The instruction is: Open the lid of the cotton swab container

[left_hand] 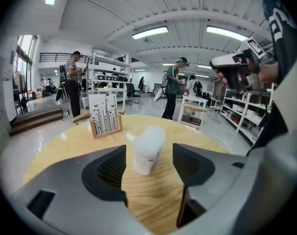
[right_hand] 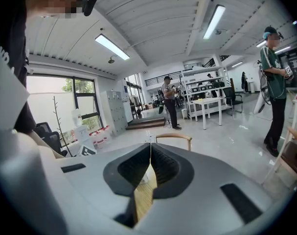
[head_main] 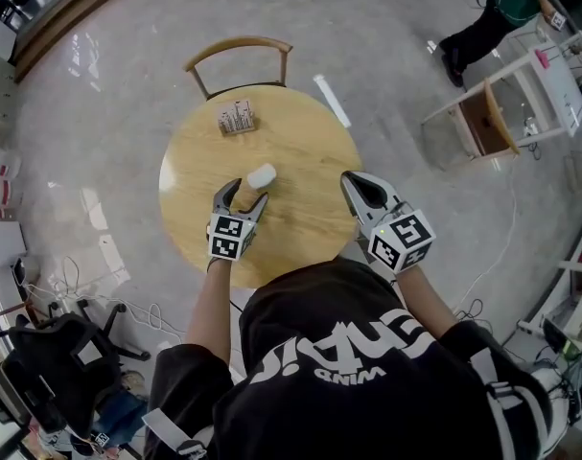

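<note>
The cotton swab container (left_hand: 148, 150) stands near the middle of the round wooden table (head_main: 305, 147), a small white tub with a paler, frosted lid (left_hand: 150, 137) still on top. It appears to be upright, though the wide lens makes it lean. Its walls are cloudy, so the swabs inside cannot be made out. The left gripper (head_main: 243, 197) is low over the table with its jaws wide apart. The tub sits in line between them but ahead of the pads, touching neither, which looks like a lined-up approach to hold the body steady. The right gripper (head_main: 355, 184) waits over the table's right edge, well apart from the tub, jaws pressed together on nothing, probably kept free to work the lid afterwards. A small card stand (head_main: 236, 118) sits at the far side, out of the way.
</note>
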Demonstrator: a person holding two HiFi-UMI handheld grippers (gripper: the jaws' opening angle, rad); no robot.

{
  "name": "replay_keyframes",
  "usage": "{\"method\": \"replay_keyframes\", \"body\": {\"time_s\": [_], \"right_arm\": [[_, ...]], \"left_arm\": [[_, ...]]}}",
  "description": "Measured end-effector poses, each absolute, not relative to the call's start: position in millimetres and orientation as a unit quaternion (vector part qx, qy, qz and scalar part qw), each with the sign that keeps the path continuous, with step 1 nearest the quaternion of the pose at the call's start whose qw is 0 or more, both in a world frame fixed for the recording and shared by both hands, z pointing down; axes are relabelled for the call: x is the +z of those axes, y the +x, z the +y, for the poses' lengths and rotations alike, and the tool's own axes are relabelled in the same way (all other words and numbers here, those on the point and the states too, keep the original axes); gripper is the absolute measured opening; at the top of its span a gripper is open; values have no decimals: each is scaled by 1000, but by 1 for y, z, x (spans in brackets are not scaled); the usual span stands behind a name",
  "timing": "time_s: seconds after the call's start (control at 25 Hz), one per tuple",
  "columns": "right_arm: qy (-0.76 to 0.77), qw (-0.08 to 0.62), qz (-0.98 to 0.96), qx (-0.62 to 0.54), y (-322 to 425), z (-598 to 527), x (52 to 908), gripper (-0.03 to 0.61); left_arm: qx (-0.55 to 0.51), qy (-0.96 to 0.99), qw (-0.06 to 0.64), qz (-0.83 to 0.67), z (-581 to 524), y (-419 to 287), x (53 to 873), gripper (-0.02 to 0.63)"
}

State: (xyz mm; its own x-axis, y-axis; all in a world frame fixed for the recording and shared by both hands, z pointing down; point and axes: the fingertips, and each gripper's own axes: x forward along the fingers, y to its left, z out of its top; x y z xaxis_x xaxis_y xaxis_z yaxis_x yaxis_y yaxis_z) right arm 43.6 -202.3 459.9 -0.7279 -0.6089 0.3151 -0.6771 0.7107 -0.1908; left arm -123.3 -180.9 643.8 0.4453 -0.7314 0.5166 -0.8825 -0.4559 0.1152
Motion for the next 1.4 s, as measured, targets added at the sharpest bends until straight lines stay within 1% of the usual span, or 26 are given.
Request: {"method": "replay_keyframes", "body": {"time_s": [0.24,0.6,1.4], "right_arm": [[359,124,-913,148,49,-204,461,3],[377,134,-904,150,59,-203,463,3],[385,139,-900,151,72,-202,462,3]], "left_arm": [[219,826,199,-479,-194,-119,673,284],[241,834,188,-459,-206,-107,700,284],[266,833,172,-454,-218,-98,706,278]]}}
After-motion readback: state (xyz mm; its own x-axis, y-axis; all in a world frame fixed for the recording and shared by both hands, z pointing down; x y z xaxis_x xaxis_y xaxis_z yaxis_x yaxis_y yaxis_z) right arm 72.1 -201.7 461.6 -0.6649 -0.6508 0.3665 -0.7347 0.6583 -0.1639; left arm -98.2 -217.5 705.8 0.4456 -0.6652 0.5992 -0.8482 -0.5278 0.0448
